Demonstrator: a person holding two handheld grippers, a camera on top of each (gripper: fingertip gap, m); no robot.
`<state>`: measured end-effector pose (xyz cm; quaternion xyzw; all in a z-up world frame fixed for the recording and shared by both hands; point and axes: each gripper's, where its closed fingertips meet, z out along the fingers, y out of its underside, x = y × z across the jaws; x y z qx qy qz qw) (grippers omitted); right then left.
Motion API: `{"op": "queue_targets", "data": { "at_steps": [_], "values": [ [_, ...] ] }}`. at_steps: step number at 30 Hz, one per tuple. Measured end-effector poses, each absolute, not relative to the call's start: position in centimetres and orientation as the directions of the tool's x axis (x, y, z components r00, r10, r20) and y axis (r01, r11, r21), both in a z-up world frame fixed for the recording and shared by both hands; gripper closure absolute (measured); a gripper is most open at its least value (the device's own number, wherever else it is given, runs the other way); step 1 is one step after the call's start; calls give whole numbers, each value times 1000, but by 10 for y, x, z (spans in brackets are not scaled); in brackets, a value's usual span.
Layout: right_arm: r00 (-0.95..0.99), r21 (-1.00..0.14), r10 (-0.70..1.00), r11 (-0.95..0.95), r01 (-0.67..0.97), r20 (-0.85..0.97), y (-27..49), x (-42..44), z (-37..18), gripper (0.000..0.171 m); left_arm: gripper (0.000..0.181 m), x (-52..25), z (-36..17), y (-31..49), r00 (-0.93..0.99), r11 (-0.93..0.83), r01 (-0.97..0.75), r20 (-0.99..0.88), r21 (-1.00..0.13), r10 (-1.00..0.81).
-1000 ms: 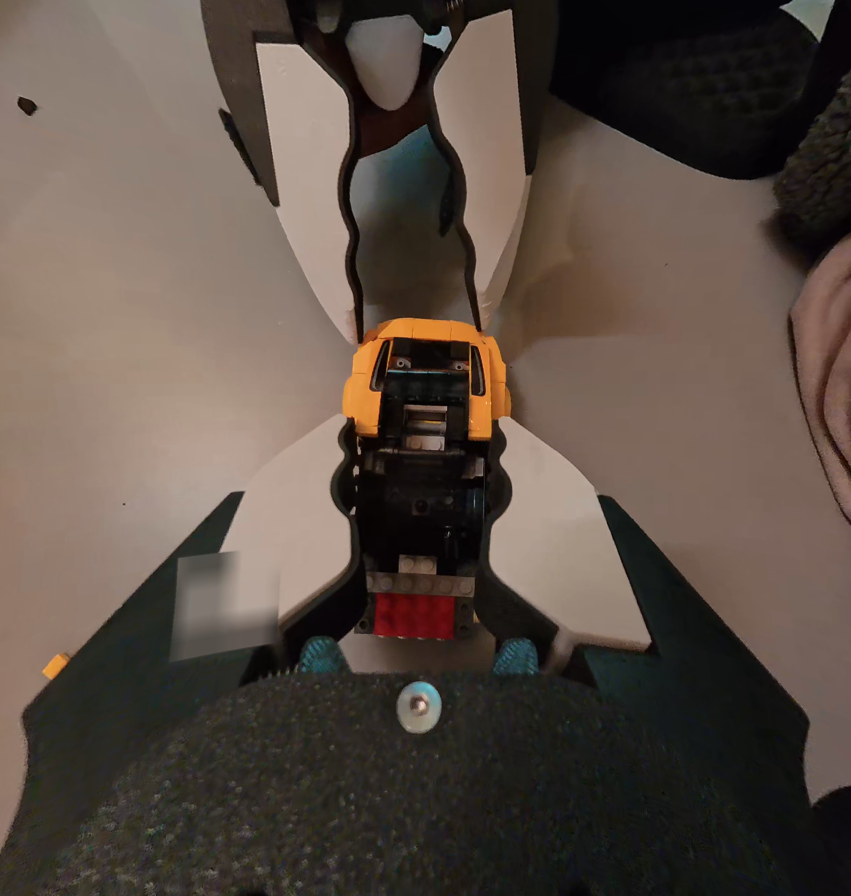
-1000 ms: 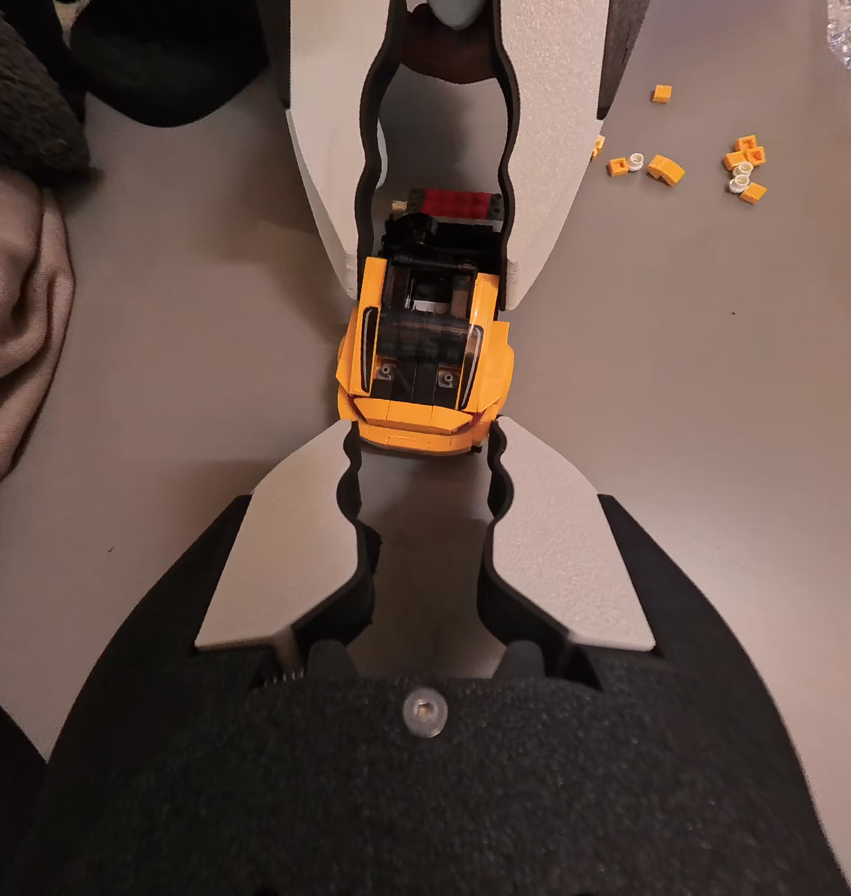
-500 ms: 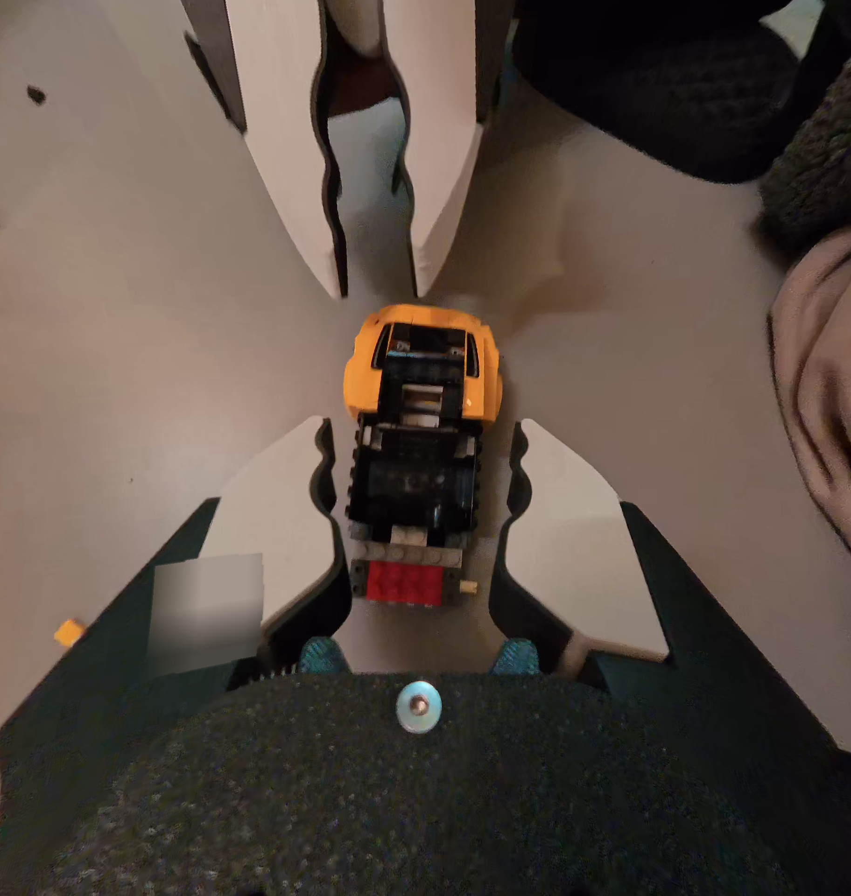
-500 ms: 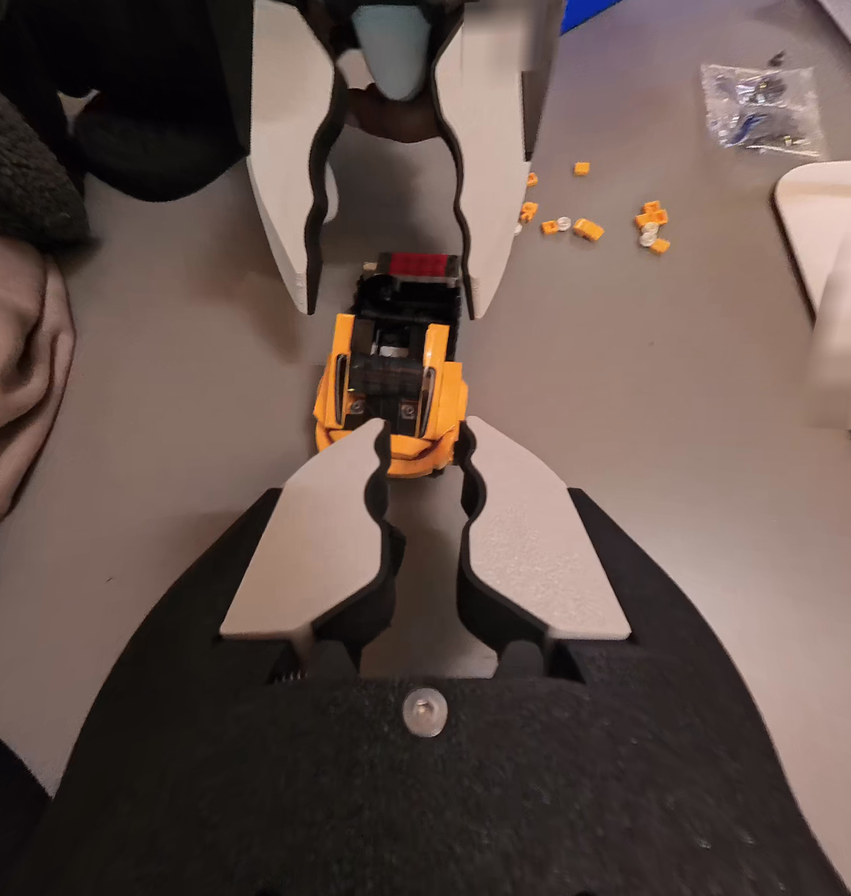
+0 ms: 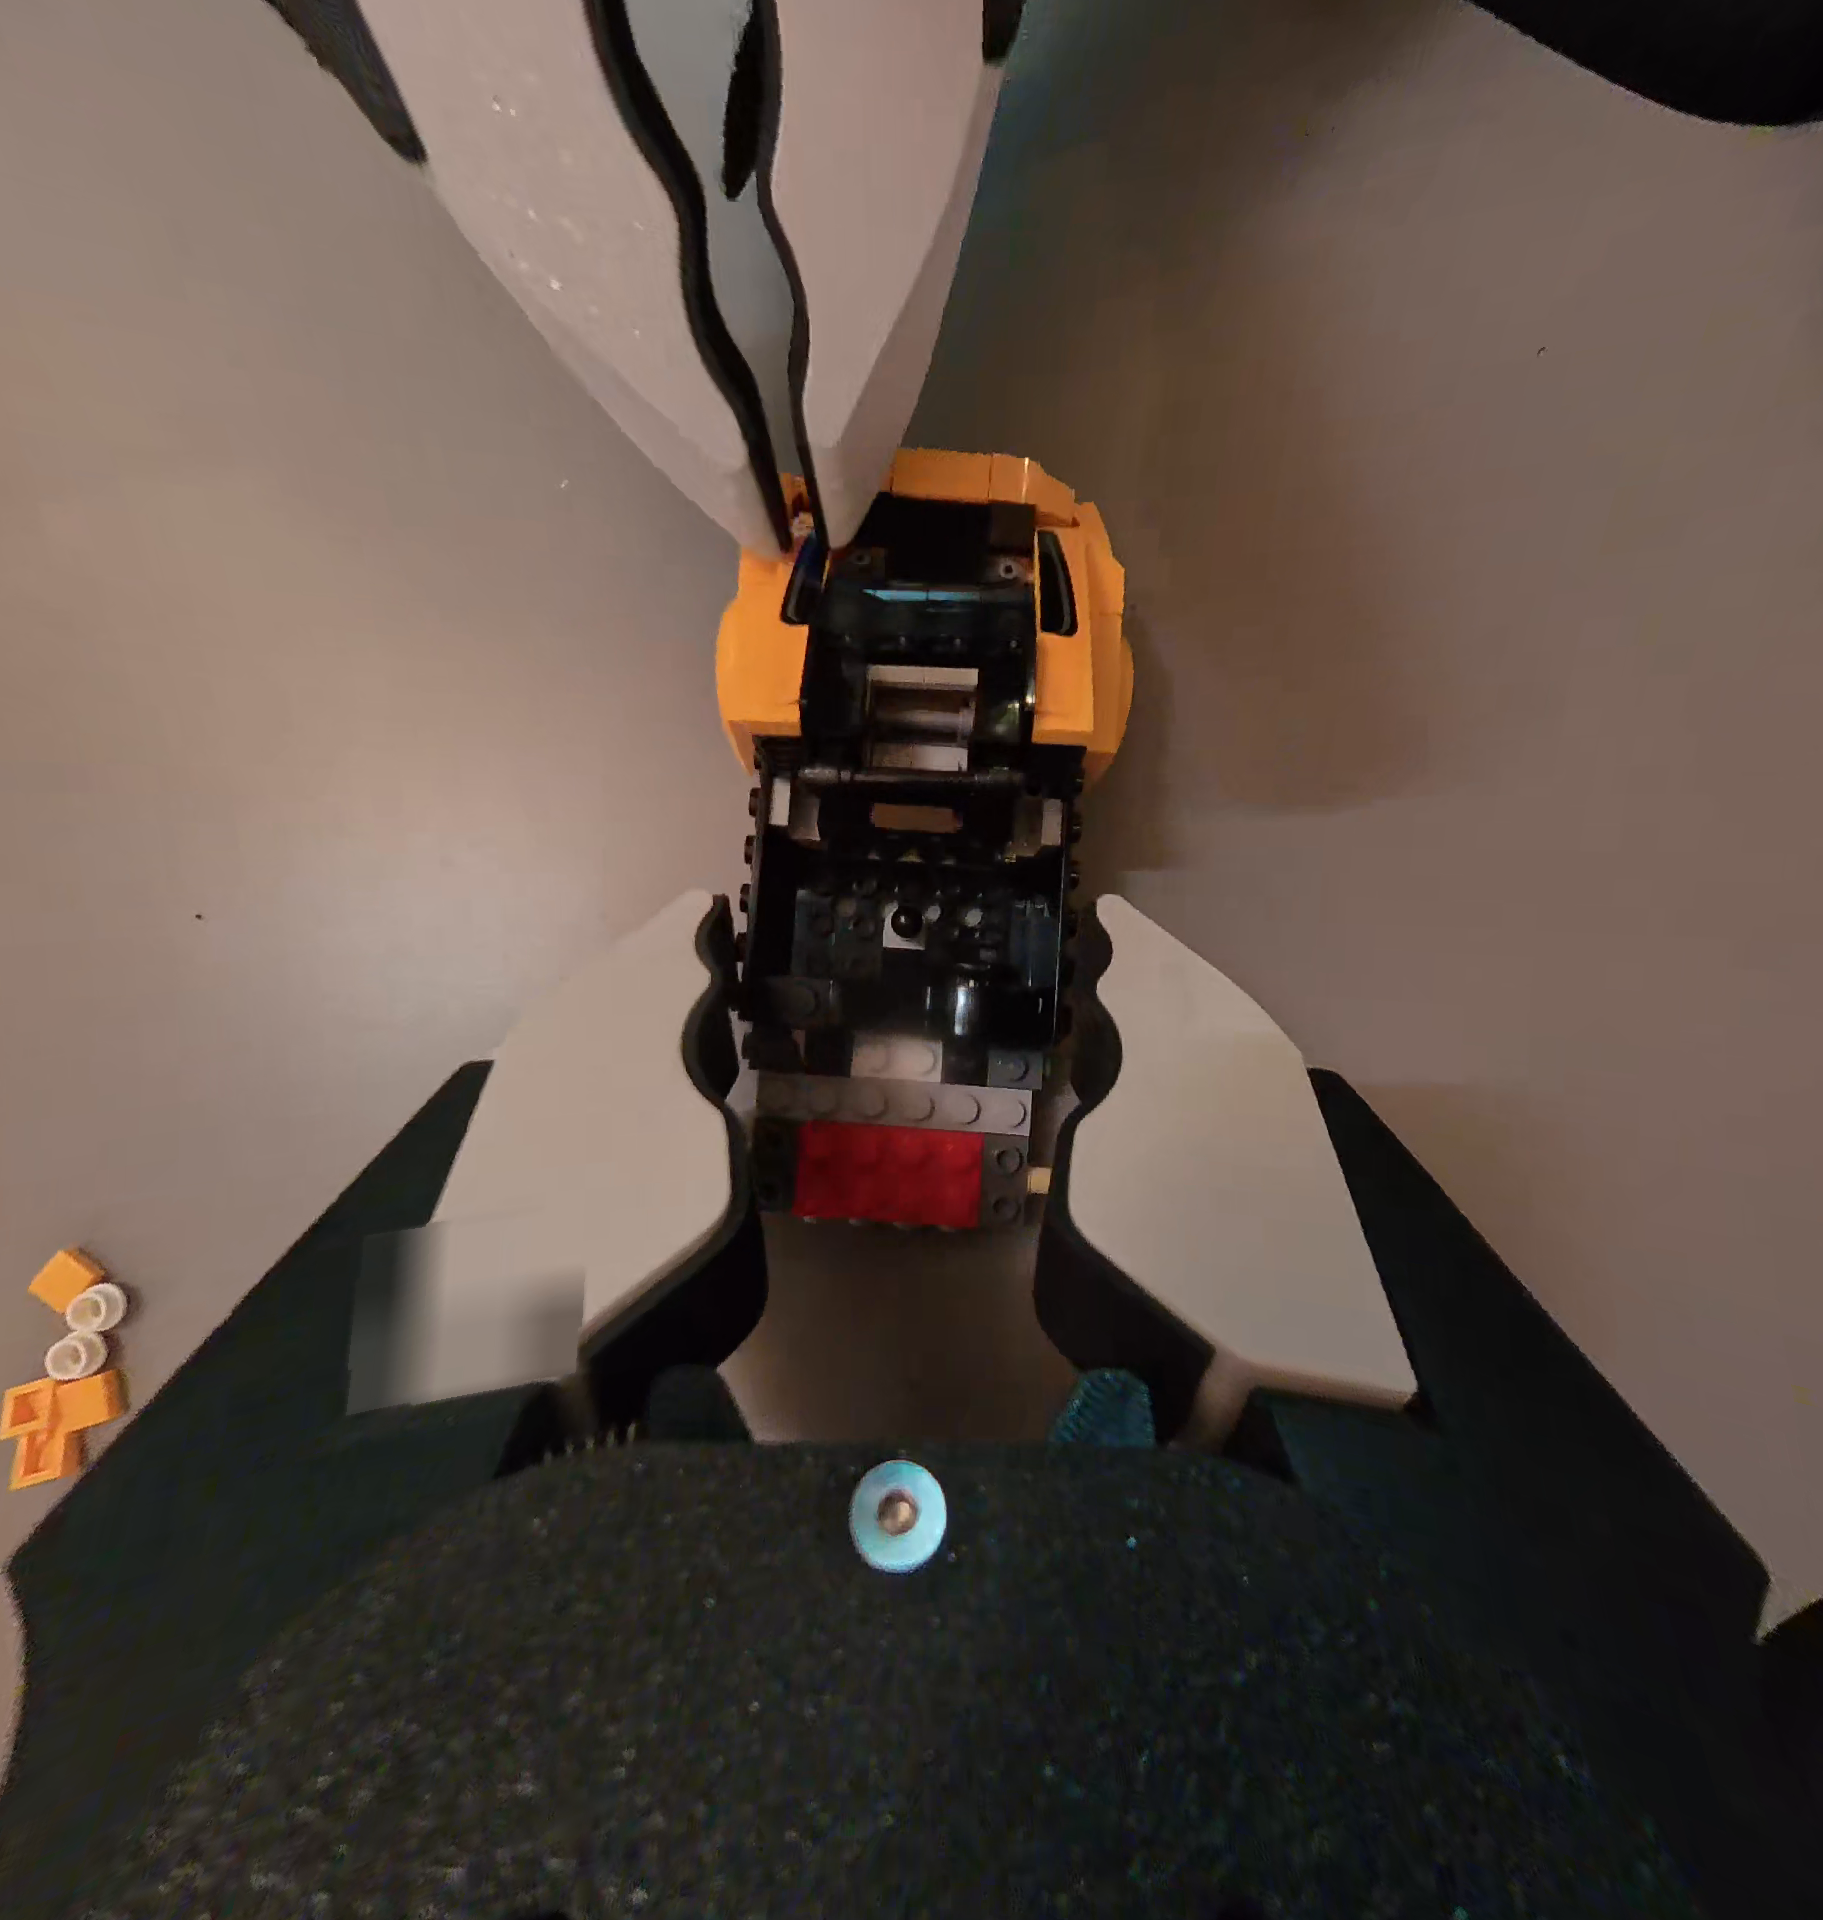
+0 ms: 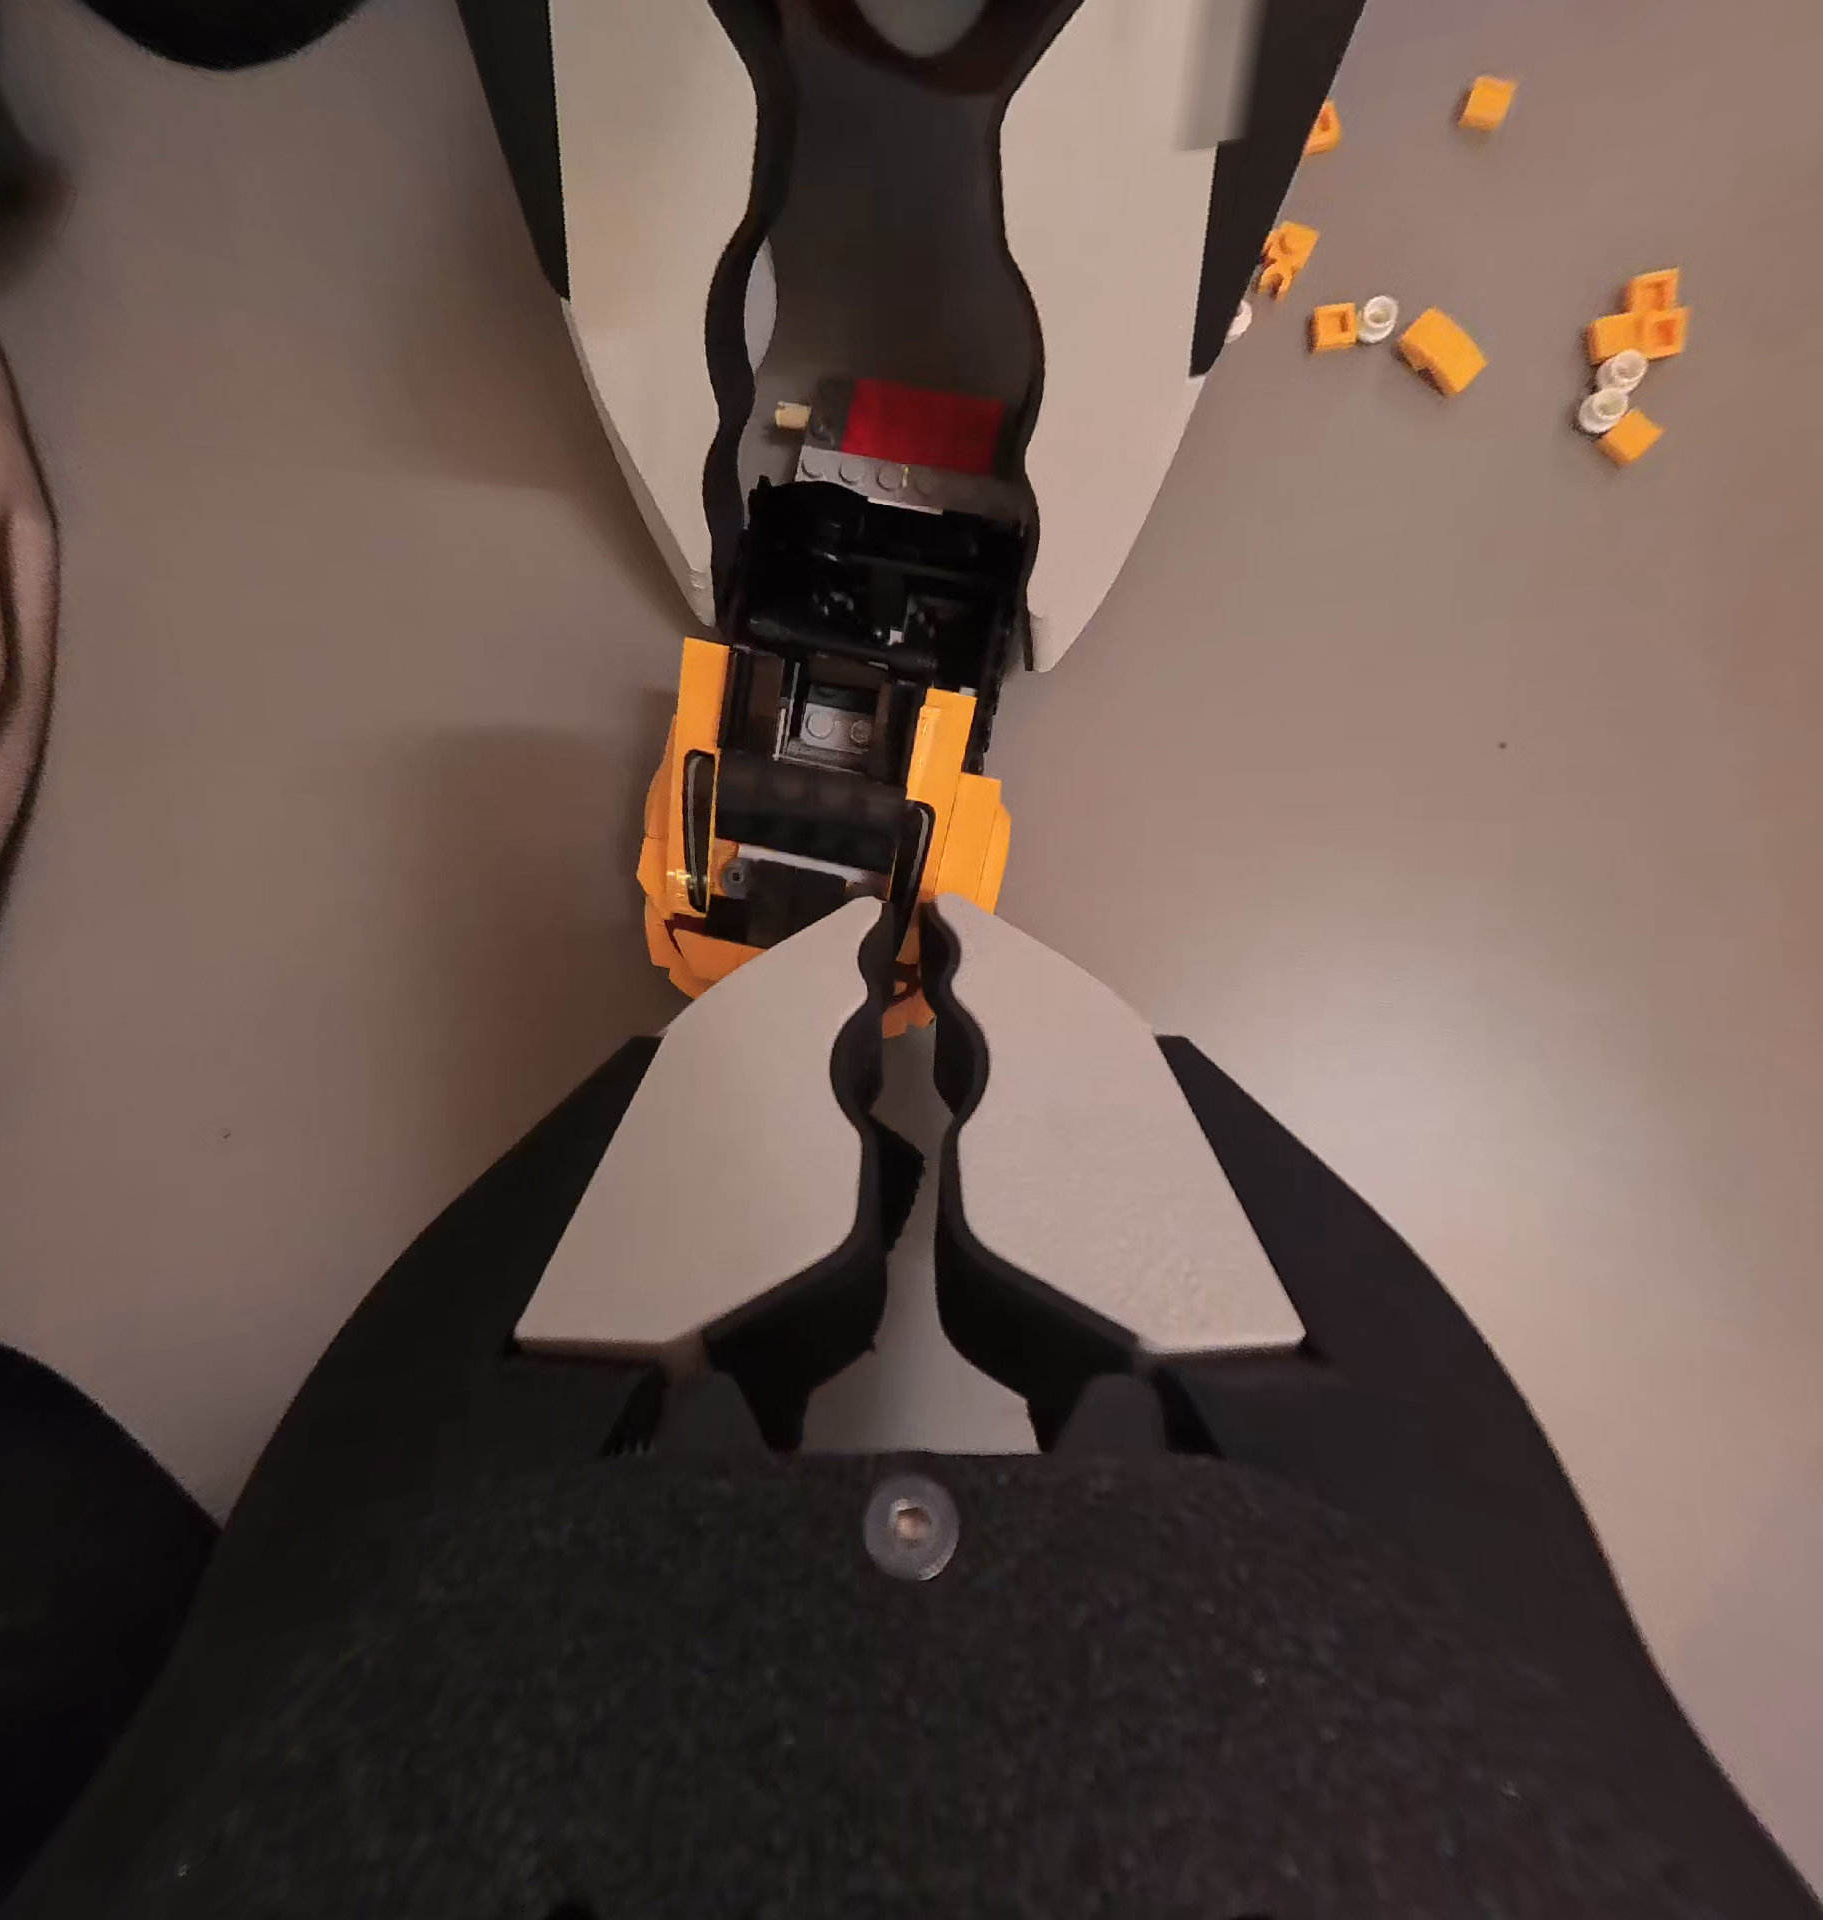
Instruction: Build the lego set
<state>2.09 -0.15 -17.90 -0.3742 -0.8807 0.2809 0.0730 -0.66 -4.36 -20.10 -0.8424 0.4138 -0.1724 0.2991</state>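
Gleaming orange-and-black lego car, red-tailed

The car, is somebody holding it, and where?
Yes. The left gripper squeezes the car by the sides of its black back half. The right gripper is nearly shut at the orange front; whether it pinches a piece can't be told.

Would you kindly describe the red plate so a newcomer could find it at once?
Start at the half-built orange and black car on the grey table. Go to its bare black end, between the left tongs. The red plate lies flat at that tip, the model's only red piece.
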Motion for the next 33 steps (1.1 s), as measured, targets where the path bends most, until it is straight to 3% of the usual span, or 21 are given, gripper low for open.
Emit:
{"op": "queue_targets", "data": {
  "at_steps": [8, 17, 22, 33],
  "values": [
    [-729, -441, 680, 630, 639, -84, 3, 25, -182, 171, 120, -5, -201, -44, 598, -464, -581, 35, -669, -801],
    [-736, -486, 674, 623, 613, -63, -8, 11, -174, 149, 119, -5, -200, -44, 593, -451, -587, 22, -673, -805],
    [-746, -478, 650, 615, 628, -143, -9, 13, -176, 163, 120, -6, -200, -45, 588, -446, -593, 17, -671, -808],
    [-776, -385, 614, 687, 616, -145, -6, 21, -178, 171, 120, -5, -200, -49, 573, -436, -602, 19, -669, -819]
  ]
}}
